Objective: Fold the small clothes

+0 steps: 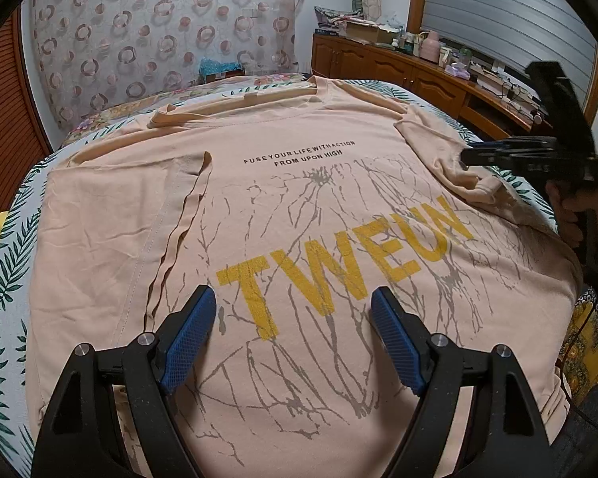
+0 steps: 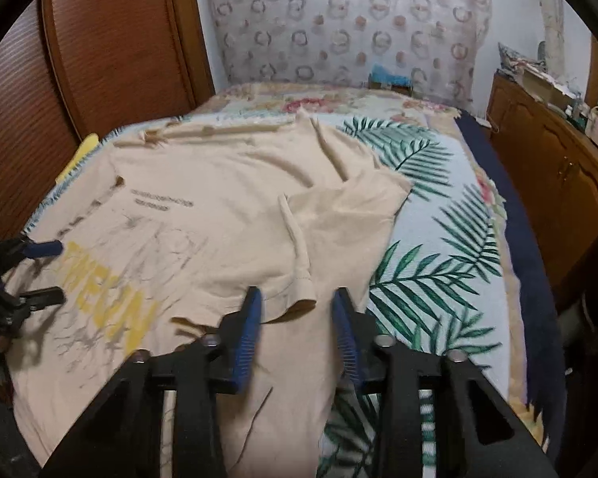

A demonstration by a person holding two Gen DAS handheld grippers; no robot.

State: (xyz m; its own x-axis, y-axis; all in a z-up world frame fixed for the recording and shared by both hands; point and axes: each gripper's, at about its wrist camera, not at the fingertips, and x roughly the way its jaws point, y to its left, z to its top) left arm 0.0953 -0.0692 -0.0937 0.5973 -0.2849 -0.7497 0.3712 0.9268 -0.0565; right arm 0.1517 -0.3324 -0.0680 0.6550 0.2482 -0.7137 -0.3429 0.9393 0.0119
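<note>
Peach cotton covers most of the bed: the T-shirt lies flat, print side up, collar toward the far edge by the headboard. Its left sleeve is folded in over the body; the right sleeve lies rumpled near the bed's right side, its hem turned up. Leaf-print bedspread shows bare to the right of the shirt, giving free room up to the bed's right edge, where a wooden cabinet stands close by. The left gripper hovers over the yellow lettering, jaws wide, nothing between them. The right gripper has its jaws narrowly parted around the sleeve hem; through the blur, they seem not to pinch it.
</note>
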